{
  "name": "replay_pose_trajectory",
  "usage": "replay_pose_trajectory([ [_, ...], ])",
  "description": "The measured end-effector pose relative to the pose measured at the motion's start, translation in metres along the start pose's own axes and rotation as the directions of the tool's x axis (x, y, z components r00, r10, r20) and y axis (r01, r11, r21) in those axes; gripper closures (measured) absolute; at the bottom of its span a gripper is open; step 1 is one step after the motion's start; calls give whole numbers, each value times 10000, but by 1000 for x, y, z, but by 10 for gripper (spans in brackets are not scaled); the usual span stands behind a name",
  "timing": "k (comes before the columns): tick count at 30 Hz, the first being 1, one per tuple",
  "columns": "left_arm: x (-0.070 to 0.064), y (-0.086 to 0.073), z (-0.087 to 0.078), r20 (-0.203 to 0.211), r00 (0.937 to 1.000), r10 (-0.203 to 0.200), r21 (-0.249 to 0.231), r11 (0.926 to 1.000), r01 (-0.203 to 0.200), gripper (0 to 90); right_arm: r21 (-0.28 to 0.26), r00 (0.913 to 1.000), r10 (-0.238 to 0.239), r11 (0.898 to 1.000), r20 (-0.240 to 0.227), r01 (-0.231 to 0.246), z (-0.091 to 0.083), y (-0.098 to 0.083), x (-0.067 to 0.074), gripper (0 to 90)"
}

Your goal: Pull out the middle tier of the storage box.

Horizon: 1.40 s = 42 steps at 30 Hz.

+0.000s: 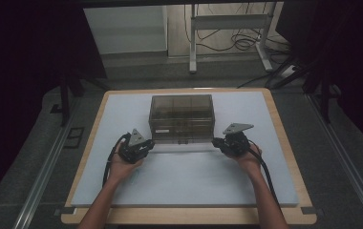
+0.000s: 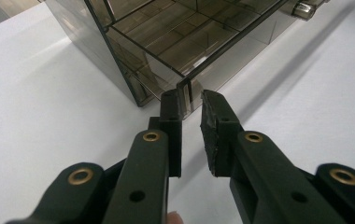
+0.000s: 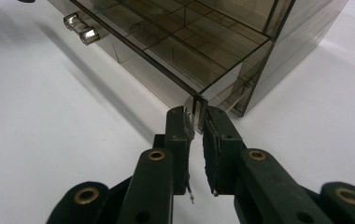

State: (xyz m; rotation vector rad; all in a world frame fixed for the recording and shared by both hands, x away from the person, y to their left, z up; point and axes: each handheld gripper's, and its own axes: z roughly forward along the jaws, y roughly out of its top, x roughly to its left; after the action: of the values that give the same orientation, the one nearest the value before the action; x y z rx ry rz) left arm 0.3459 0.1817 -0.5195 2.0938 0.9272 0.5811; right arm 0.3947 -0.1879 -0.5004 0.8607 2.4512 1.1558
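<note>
**Grippers pinch both front corners of a smoky clear box**

Box [image 1: 181, 118] of tinted see-through plastic stands at the middle of a pale mat [image 1: 184, 179] on a wooden table [image 1: 284, 125]. The high view gives the whole layout: the left gripper [image 1: 147, 145] at the box's near-left corner, the right gripper [image 1: 216, 141] at its near-right corner, each in a hand [image 1: 124, 164] coming up from the bottom edge.

The two gripper views give what that view cannot. Through the top panel, thin partition walls split the inside into compartments; no contents can be made out in them. A small clear hinge or latch barrel [image 3: 81, 29] sits on the front edge.

In the left gripper view, the left gripper [image 2: 192, 100] is clenched on the thin front-panel edge [image 2: 184, 91] at the corner, which sits between its tips. In the right gripper view, the right gripper [image 3: 198, 114] is likewise clamped on the panel's corner, the plastic wedged between the pads.
</note>
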Motion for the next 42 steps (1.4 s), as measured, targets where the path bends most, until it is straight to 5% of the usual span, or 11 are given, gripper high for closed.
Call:
replay_pose_trajectory([
  [42,-10,-9,-9,85,10000,0,-114,9999,1,796,-295,9999,-20,9996,-162,16,-8,-13,11,793],
])
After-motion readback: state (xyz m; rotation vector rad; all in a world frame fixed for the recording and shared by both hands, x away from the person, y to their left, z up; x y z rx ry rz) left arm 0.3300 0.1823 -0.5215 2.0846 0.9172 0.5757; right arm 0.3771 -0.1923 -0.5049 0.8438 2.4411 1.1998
